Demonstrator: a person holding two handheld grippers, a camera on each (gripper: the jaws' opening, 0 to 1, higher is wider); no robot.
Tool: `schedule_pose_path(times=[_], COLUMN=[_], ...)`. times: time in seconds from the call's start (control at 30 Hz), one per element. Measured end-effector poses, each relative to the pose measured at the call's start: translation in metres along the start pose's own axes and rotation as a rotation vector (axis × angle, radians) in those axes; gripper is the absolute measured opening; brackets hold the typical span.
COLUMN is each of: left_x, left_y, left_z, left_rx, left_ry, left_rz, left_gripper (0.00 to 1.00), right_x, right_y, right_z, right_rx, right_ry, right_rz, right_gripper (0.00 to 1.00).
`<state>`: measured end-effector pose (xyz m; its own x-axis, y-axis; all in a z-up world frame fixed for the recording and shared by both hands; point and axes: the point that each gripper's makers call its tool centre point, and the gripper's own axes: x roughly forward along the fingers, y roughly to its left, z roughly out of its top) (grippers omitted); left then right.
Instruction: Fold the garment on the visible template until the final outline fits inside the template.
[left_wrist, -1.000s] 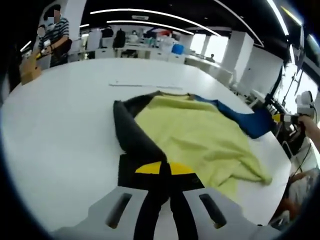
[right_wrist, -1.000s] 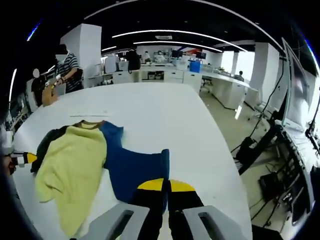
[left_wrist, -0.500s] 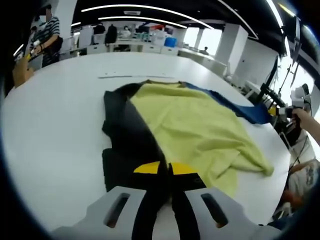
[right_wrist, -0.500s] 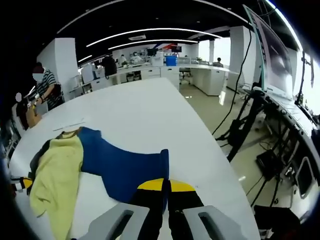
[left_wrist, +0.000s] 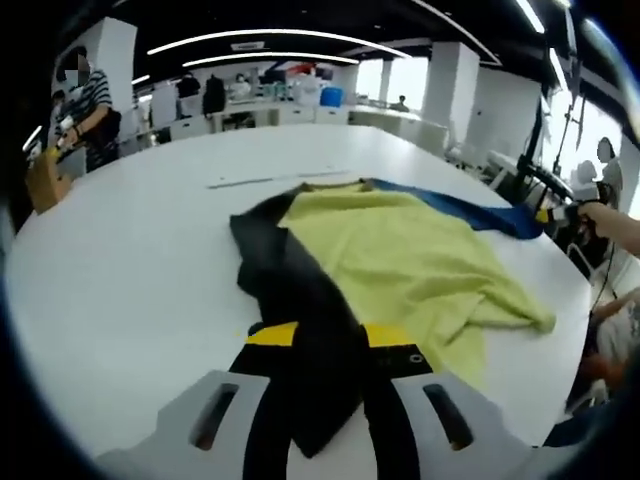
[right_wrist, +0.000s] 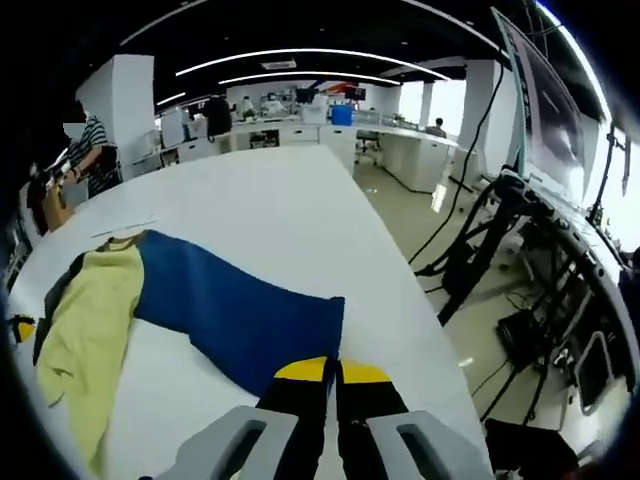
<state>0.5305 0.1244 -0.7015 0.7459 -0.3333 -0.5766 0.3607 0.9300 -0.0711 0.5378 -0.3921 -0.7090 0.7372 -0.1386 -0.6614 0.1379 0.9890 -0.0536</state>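
A garment with a yellow body (left_wrist: 400, 260), a black sleeve (left_wrist: 285, 275) and a blue sleeve (left_wrist: 470, 212) lies on the white table (left_wrist: 120, 260). My left gripper (left_wrist: 330, 345) is shut on the black sleeve's end, which drapes over its jaws. In the right gripper view my right gripper (right_wrist: 332, 372) is shut on the cuff of the blue sleeve (right_wrist: 235, 315), pulled out straight from the yellow body (right_wrist: 85, 320). The right gripper (left_wrist: 560, 212) also appears at the far right of the left gripper view. A thin pale strip (left_wrist: 275, 180) lies just beyond the collar.
The table edge (right_wrist: 400, 290) runs close to the right of the blue sleeve; beyond it are stands and cables (right_wrist: 500, 250). A person in a striped shirt (left_wrist: 90, 105) stands at the table's far left. Desks (right_wrist: 300, 130) line the back.
The blue sleeve is stretched longer and flatter, away from the yellow body. The black sleeve now hangs further over the left jaws. Both views have shifted with the hands.
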Motion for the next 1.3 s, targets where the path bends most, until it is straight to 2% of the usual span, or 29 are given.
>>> schedule_pose_path(times=[0.07, 0.27, 0.5, 0.7, 0.9, 1.13, 1.3], left_x=[-0.003, -0.011, -0.016, -0.016, -0.015, -0.014, -0.013], left_y=[0.005, 0.016, 0.025, 0.029, 0.027, 0.026, 0.025], left_z=[0.0, -0.004, -0.012, -0.023, -0.034, -0.045, -0.054], left_rx=[0.002, 0.001, -0.014, -0.054, -0.055, -0.066, -0.077], left_ry=[-0.005, 0.004, 0.024, 0.054, 0.082, 0.115, 0.152], left_rz=[0.016, 0.053, 0.069, 0.067, 0.059, 0.055, 0.047], left_gripper=[0.24, 0.29, 0.32, 0.3, 0.27, 0.22, 0.12], right_x=[-0.001, -0.006, -0.018, -0.034, -0.052, -0.075, -0.085], right_y=[0.001, 0.006, 0.024, 0.043, 0.064, 0.089, 0.103], right_z=[0.001, 0.005, 0.015, 0.018, 0.022, 0.028, 0.034], right_rx=[0.005, 0.016, -0.008, -0.031, -0.022, -0.031, -0.064], right_ry=[-0.004, -0.03, -0.072, -0.094, -0.121, -0.151, -0.169], right_rz=[0.007, 0.04, 0.114, 0.177, 0.254, 0.347, 0.395], right_gripper=[0.02, 0.17, 0.51, 0.71, 0.81, 0.85, 0.87])
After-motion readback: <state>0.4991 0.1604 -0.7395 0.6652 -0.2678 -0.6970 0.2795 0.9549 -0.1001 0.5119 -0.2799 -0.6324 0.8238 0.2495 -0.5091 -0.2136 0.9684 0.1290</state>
